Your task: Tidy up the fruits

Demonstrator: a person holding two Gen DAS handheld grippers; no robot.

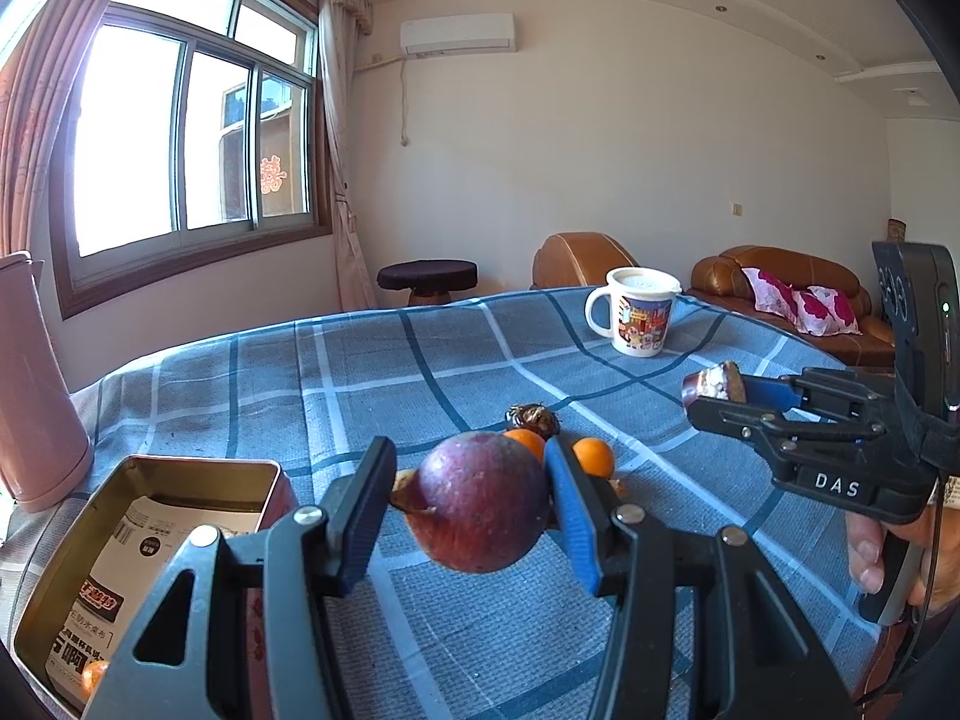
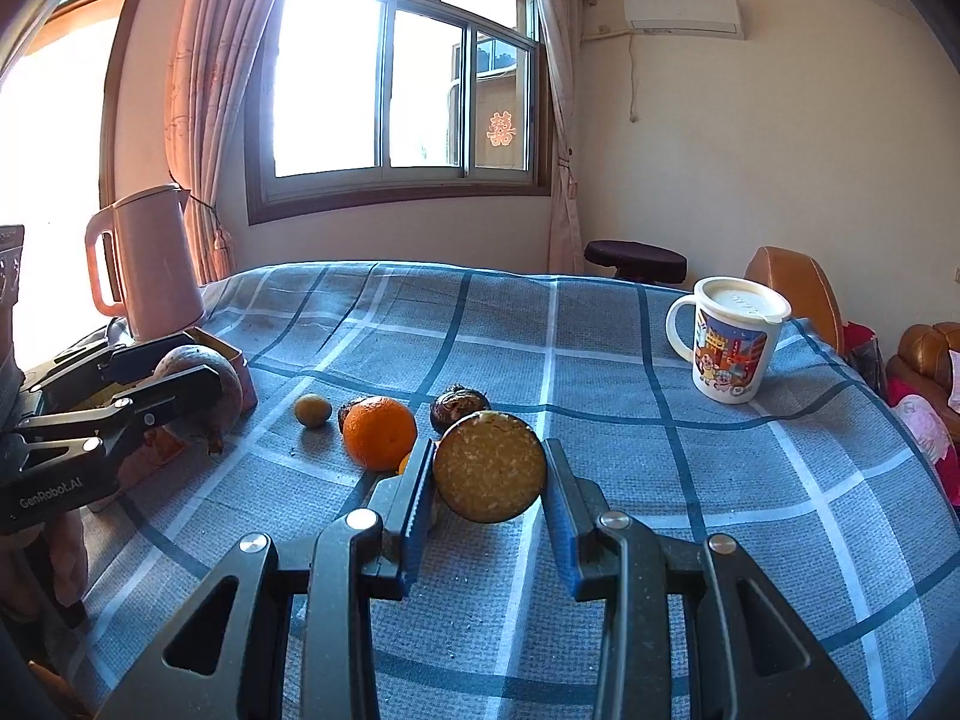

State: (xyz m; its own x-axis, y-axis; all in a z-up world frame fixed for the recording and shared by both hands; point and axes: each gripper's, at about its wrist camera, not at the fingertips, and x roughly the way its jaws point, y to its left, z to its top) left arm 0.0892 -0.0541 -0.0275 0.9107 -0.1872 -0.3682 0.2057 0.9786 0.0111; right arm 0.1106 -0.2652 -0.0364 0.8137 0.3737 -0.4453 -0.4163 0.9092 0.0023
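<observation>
Left gripper clamps the round purple fruit; right gripper grips the brown cut fruit half. Swing left toward eight o'clock, centre over the open gold tin, lower gently.

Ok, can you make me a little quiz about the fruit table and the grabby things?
1. True or false: the mug has a lid on it.
2. What does the left hand-held gripper hold? A) an orange B) a round purple fruit C) a spoon
3. Fill in: the open tin stands near the pink ____.

Key: 1 true; 2 B; 3 kettle.
</observation>
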